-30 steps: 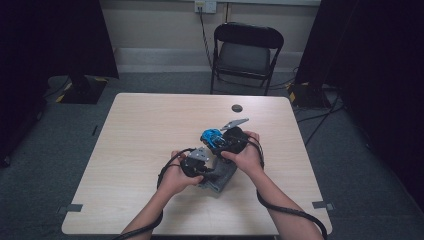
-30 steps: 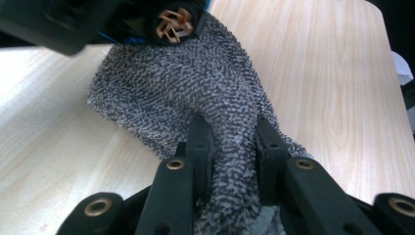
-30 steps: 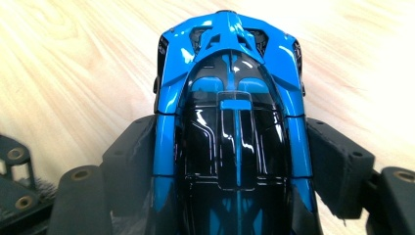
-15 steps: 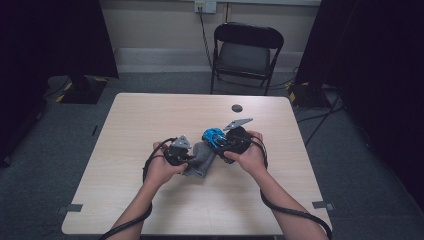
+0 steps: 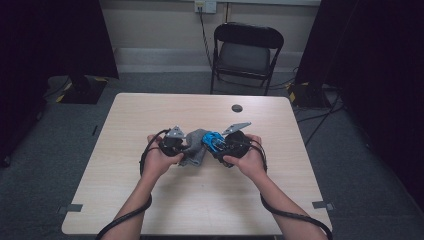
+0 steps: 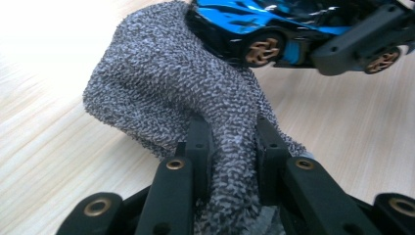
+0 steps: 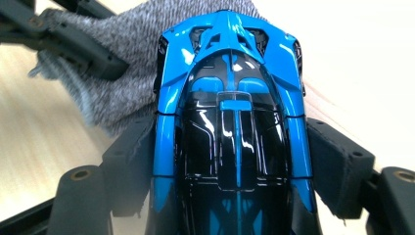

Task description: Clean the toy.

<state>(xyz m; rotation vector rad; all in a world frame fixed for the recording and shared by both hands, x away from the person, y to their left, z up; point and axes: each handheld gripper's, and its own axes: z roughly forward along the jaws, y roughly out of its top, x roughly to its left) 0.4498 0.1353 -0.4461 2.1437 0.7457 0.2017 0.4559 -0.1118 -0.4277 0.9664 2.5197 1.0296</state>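
Grey knitted sock pinched at its edge by the left tongs, whose jaws press together on a fold of the fabric, while the right tongs clamp a blue and black toy car by its two flanks. Seen from the high view, both sets of tongs meet just above the middle of the pale wooden counter, with the sock between them and the car at its right end. The car's nose touches, and may just enter, the sock's mouth; how far it has gone in cannot be told. The grip on the fabric edge probably serves to hold the sock's opening steady and taut, so that the car, held level by its sides, can be pushed lengthwise into it. As a container the sock appears limp and largely flat, so little or nothing seems to lie inside. A small dark disc rests well apart, near the counter's far edge.
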